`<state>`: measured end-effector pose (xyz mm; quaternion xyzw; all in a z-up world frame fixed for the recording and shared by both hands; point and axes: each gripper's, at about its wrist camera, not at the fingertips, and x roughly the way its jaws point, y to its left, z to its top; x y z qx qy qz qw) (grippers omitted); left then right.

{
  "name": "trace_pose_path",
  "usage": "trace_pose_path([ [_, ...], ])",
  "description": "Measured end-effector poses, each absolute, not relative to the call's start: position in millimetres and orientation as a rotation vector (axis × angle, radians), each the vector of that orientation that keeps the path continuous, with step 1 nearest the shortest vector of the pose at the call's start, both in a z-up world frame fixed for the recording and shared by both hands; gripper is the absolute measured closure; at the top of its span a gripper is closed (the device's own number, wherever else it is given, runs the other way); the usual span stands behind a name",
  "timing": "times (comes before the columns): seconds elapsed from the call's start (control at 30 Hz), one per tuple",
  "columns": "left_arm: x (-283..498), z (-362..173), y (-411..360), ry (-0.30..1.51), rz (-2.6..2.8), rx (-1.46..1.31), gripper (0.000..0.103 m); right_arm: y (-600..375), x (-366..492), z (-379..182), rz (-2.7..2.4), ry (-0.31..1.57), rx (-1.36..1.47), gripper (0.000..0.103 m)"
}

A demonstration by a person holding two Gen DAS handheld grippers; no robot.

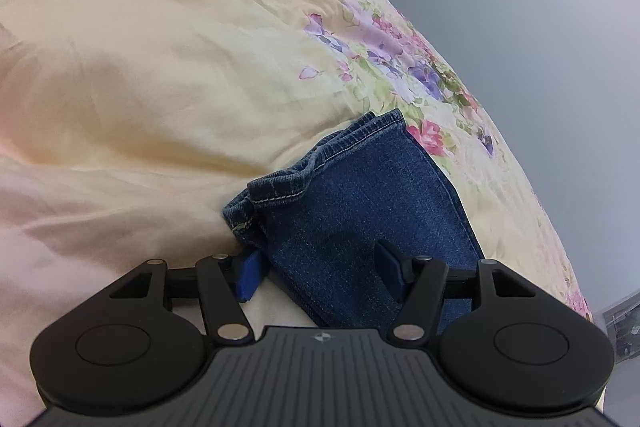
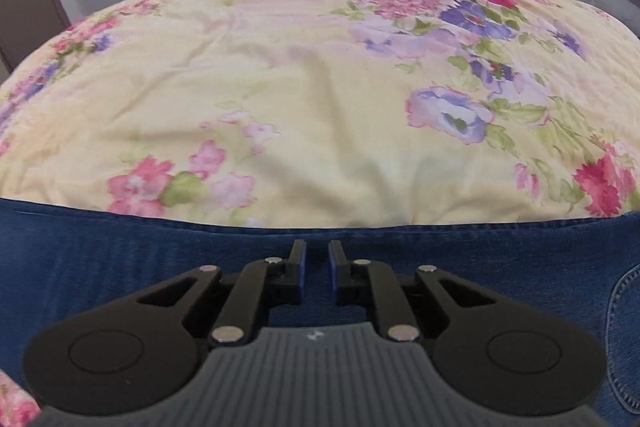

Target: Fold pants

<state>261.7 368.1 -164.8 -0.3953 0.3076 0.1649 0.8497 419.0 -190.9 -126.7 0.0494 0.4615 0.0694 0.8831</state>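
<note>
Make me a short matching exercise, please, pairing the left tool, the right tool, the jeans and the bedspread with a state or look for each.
Column one:
1. left tool
2. right tool
3. jeans
4. bedspread

Column two:
A. pale yellow with pink and purple flowers
B. open wide, straddling a leg end
C. blue denim with light stitching
D. nearly closed, a thin gap between the pads, over the denim

Pairs: 1-B, 2-D, 3-C, 4-A
</note>
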Motion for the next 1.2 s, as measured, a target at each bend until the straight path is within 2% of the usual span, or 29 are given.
trace_pose_path([
  [0.3,263,-163,369,0.662,0.340,-0.824,0.032,-129,450,-161,0.178,1.017,0.092,0.095],
  [0.4,263,-165,371,0.653,0.331,-0.840,0.029,-127,461,-161,0.168,0.968,0.093,0.096],
  [0.5,262,-165,372,0.639,0.328,-0.866,0.024,-132,469,-158,0.149,0.996,0.152,0.096],
  [0.6,260,-167,372,0.621,0.324,-0.880,0.024,-137,453,-142,0.180,0.970,0.158,0.096],
  [0.77,251,-168,377,0.592,0.307,-0.930,0.031,-145,400,-119,0.256,0.941,0.119,0.096],
  [1.03,240,-174,379,0.570,0.308,-0.989,0.034,-158,351,-124,0.286,0.957,0.110,0.096],
  [1.1,248,-173,374,0.597,0.338,-0.929,0.045,-160,342,-125,0.294,0.960,0.127,0.096],
  [1.17,254,-169,371,0.621,0.360,-0.878,0.063,-160,334,-125,0.304,0.961,0.129,0.097],
  [1.2,255,-166,371,0.630,0.372,-0.865,0.066,-160,331,-124,0.306,0.959,0.133,0.097],
])
